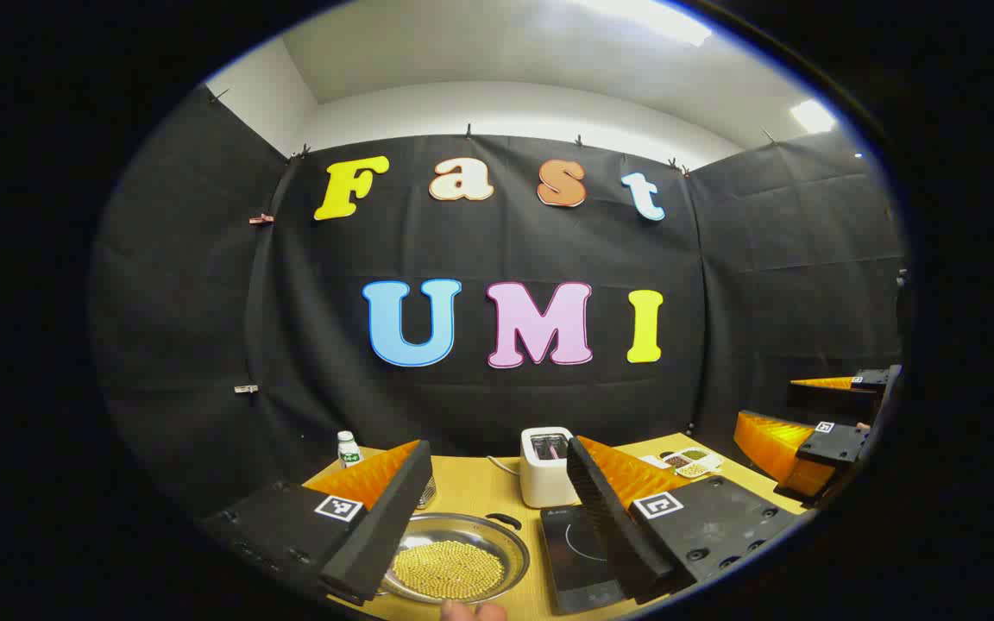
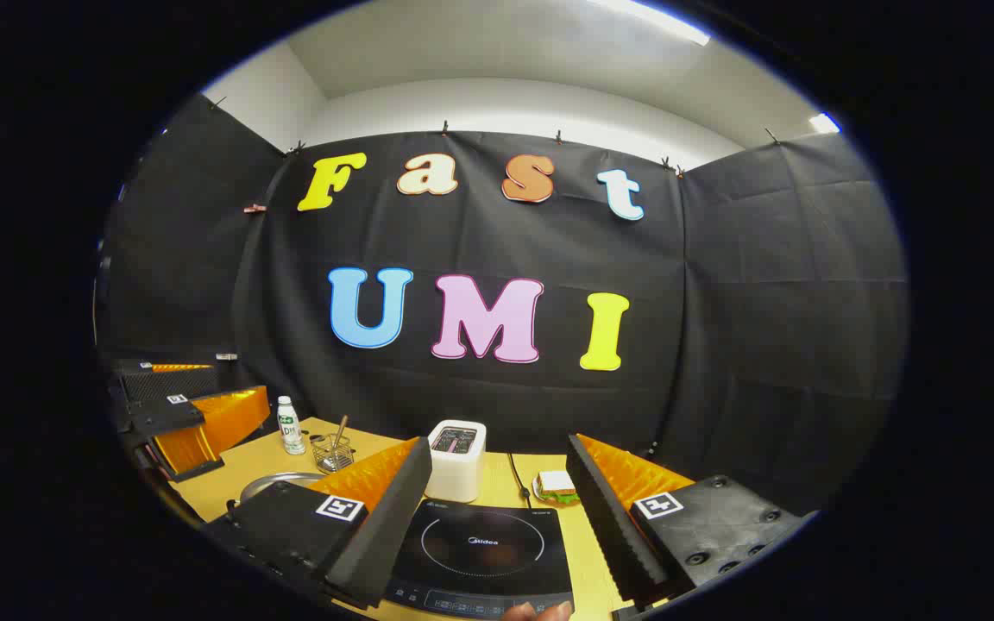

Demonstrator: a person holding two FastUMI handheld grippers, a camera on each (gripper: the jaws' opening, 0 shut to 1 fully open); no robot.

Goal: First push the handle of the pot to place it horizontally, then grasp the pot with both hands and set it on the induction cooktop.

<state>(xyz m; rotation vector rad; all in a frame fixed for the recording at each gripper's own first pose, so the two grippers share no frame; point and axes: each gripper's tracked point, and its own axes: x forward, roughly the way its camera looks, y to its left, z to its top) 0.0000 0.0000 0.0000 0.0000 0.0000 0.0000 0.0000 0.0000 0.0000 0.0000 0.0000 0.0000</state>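
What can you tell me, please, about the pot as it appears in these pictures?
The pot is a shallow, round pan of shiny metal, like steel, sitting upright on the wooden table just left of the induction cooktop. A dark loop handle shows at its far right rim. Small yellowish beads cover its bottom. The open left claw hovers before it; one finger hides its left edge, with no clear contact.

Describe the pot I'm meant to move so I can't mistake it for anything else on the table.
On the yellow table, look just left of the black induction cooktop and in front of the white toaster. The pot is the wide, shallow, shiny metal pan with a small black handle; nothing else holds a layer of yellow beads.
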